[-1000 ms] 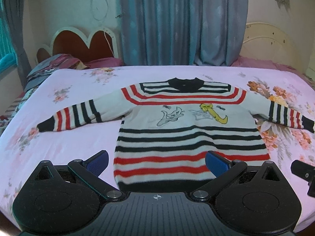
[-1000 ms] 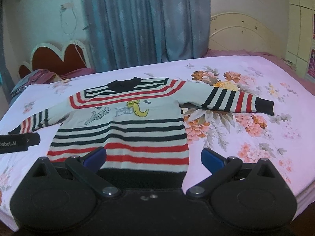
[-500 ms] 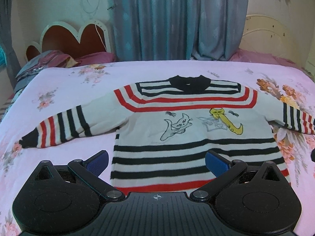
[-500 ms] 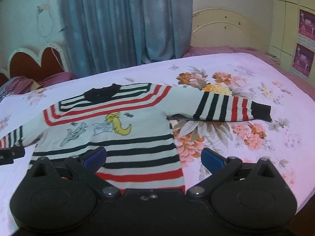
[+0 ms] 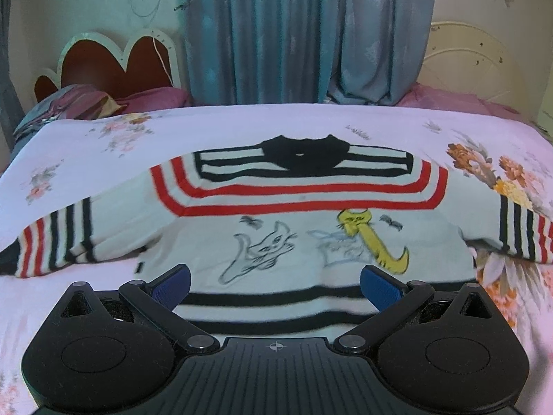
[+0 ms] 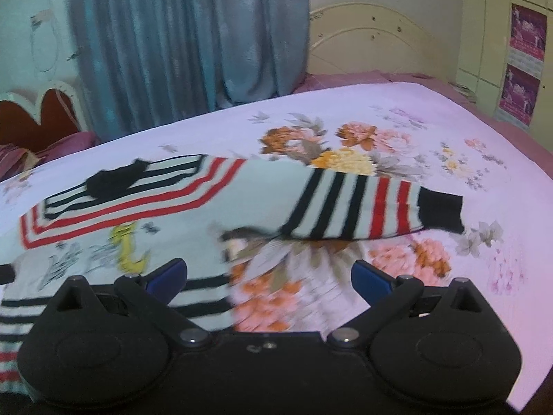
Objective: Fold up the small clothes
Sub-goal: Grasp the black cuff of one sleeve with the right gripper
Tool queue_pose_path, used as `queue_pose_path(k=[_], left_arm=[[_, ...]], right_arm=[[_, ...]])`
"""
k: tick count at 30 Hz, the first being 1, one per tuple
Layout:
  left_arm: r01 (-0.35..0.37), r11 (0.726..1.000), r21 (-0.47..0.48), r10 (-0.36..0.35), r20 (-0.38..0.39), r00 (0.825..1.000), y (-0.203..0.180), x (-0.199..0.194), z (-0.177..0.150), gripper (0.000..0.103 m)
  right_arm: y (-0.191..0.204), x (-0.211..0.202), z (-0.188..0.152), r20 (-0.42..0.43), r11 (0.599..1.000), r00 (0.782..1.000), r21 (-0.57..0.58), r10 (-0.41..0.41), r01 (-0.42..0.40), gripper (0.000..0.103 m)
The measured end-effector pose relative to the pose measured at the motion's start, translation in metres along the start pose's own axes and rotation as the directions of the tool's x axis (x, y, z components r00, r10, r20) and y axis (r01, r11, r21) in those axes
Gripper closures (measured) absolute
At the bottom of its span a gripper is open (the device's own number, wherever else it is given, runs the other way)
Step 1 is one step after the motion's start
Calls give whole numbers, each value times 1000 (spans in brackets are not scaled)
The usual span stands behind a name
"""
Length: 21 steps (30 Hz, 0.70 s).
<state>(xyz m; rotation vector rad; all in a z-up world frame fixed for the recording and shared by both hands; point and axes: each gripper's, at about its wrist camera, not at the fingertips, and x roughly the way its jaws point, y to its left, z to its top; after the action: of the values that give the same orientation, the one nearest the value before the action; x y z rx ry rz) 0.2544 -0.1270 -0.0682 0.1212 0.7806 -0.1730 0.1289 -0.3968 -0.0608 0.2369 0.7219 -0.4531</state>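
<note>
Both tongs are spread wide and hold nothing: the left tongs (image 5: 275, 280) hover over the sweater's chest, and the right tongs (image 6: 268, 275) hang over the bed beside the garment's right edge. Out from the left tongs, the striped sweater (image 5: 304, 228) lies face up and flat on the floral bed (image 5: 103, 159), collar at twelve o'clock, its left sleeve (image 5: 58, 238) stretched toward nine o'clock. From the right tongs, the right sleeve (image 6: 363, 207) reaches toward two o'clock, fully extended, cuff well out on the sheet. No crease or folded layer shows anywhere, so I judge the folding has not yet begun: both sleeves remain to be brought in over the body, then the body doubled.
</note>
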Motion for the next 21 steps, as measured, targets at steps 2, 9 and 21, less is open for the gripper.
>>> queue_pose_path(k=[2, 9, 21], left_arm=[[5, 1000, -3, -5, -8, 1000, -13, 12, 5, 0], [7, 1000, 4, -7, -33, 999, -54, 49, 17, 0], [-51, 998, 32, 52, -42, 998, -76, 84, 31, 0]], right_arm=[[-17, 15, 8, -8, 1000, 1000, 14, -14, 15, 3], [-78, 67, 21, -44, 992, 994, 84, -95, 99, 5], [-174, 135, 19, -152, 914, 983, 377, -101, 152, 43]])
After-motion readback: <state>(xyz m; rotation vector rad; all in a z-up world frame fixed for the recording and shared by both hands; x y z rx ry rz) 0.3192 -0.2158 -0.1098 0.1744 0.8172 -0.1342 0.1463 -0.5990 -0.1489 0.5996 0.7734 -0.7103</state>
